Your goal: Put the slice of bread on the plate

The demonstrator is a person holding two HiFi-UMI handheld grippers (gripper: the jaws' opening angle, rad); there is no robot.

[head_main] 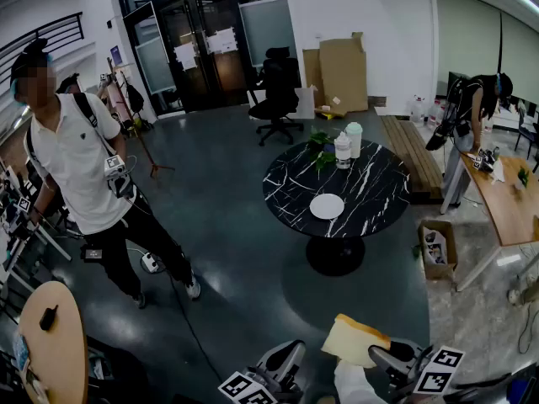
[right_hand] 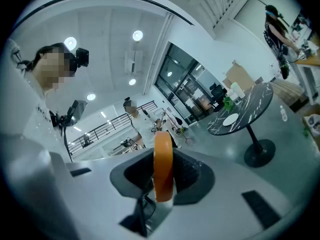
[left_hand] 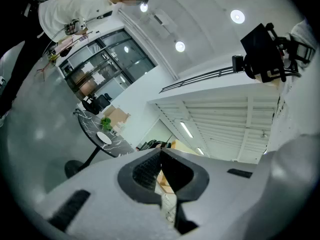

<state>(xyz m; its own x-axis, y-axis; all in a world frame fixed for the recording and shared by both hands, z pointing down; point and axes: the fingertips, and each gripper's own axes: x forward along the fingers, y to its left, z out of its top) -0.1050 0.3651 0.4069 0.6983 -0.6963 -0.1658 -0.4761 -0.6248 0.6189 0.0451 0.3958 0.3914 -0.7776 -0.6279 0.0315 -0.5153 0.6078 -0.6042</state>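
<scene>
The right gripper [right_hand: 163, 156] has its jaws closed on the slice of bread [right_hand: 163, 176], which stands on edge between the pads, crust outward. The left gripper [left_hand: 160, 156] is empty, its jaws meeting at the tips. The white plate [head_main: 327, 206] lies bare on the round black marble table [head_main: 379, 192], well apart from the bread. Sheets of paper [head_main: 222, 39] on the glass doors are too small to read.

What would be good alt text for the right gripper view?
The right gripper holds a slice of bread edge-on between its jaws. Beyond it, a white plate lies on a round black table with white veining, in a large indoor hall.
</scene>
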